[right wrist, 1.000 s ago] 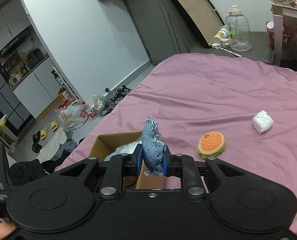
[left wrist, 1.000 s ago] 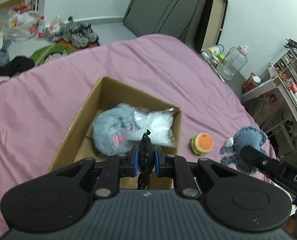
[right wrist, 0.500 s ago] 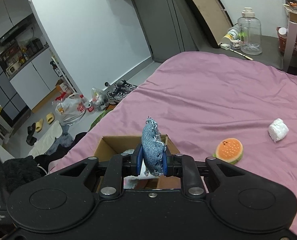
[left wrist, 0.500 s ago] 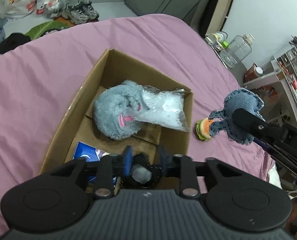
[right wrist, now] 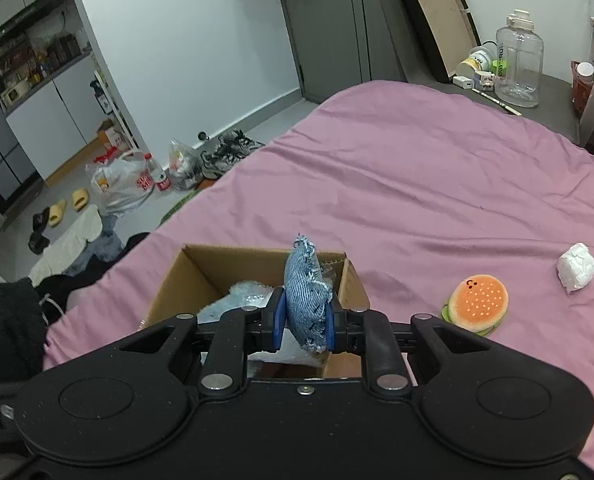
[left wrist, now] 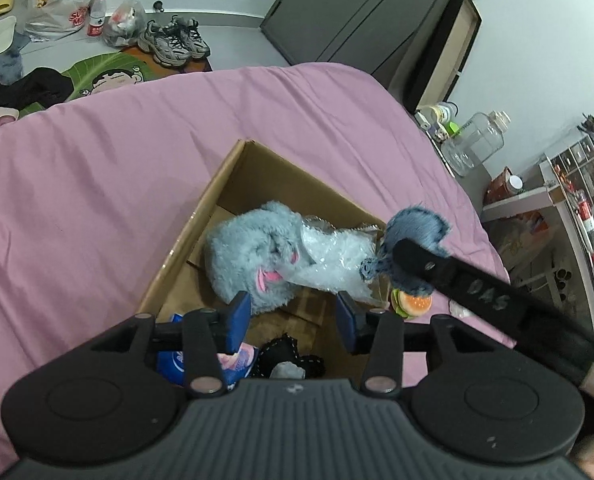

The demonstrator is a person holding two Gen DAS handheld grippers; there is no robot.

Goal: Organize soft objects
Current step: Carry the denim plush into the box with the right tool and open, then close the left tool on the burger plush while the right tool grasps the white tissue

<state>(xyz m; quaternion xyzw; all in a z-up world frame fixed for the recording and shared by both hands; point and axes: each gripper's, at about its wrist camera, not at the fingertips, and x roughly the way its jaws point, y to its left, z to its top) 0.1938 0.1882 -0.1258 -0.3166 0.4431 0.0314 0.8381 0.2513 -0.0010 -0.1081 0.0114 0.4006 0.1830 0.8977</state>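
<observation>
A cardboard box (left wrist: 233,176) sits on the pink bed; it also shows in the right wrist view (right wrist: 201,264). It holds a grey plush (left wrist: 253,256), a clear plastic bag (left wrist: 333,256), a blue packet (left wrist: 177,360) and a black soft toy (left wrist: 285,356). My left gripper (left wrist: 293,320) is open and empty above the box's near end. My right gripper (right wrist: 303,320) is shut on a blue denim soft toy (right wrist: 305,284), held over the box's right edge; the toy also shows in the left wrist view (left wrist: 413,232). A burger plush (right wrist: 477,304) lies right of the box.
A crumpled white wad (right wrist: 577,266) lies on the bed (right wrist: 417,168) further right. Shoes (left wrist: 173,40) and bags (left wrist: 57,8) lie on the floor beyond the bed. A shelf unit (left wrist: 577,208) and a large water jug (right wrist: 519,64) stand at the far side.
My left gripper opened and let the black soft toy drop into the box. My right gripper carried the denim toy leftwards to the box's right edge.
</observation>
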